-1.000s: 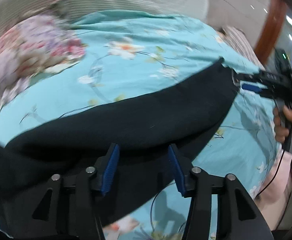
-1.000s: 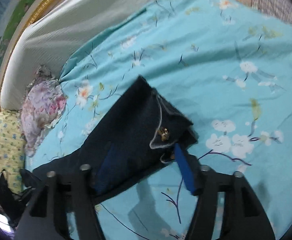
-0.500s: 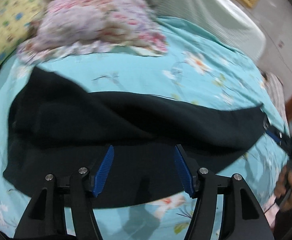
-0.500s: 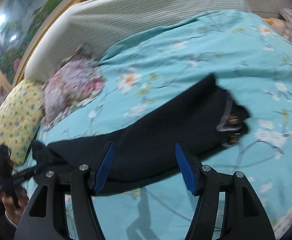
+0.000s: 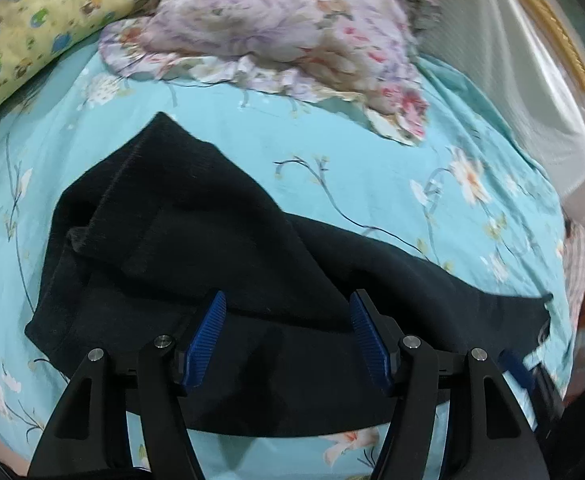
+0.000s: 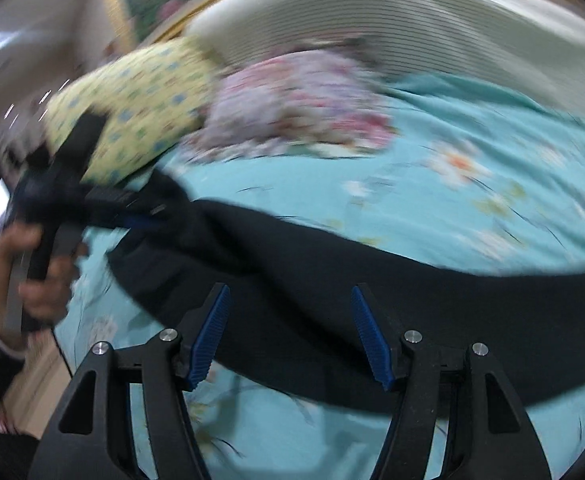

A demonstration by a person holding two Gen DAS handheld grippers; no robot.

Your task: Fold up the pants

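Note:
Dark navy pants [image 5: 196,240] lie stretched across a turquoise floral bedsheet [image 5: 372,176], folded lengthwise, one end rumpled at the left. My left gripper [image 5: 286,336] is open and empty, hovering over the pants' near edge. My right gripper [image 6: 288,334] is open and empty above the pants [image 6: 372,280] in the blurred right wrist view. There the left gripper [image 6: 92,200] shows at the far end, held by a hand [image 6: 32,272]. The right gripper's blue pad [image 5: 514,364] peeks in at the pants' right end.
A pink floral pillow [image 5: 292,28] and a yellow patterned pillow [image 5: 32,24] lie at the head of the bed. A white striped headboard [image 6: 412,20] stands behind. The bed's edge and floor [image 6: 32,392] are at lower left of the right wrist view.
Both grippers have swung toward the pants' pillow-side end. The right gripper let go of the waistband end a second ago and has moved along the pants. The rumpled end now fills the left view.

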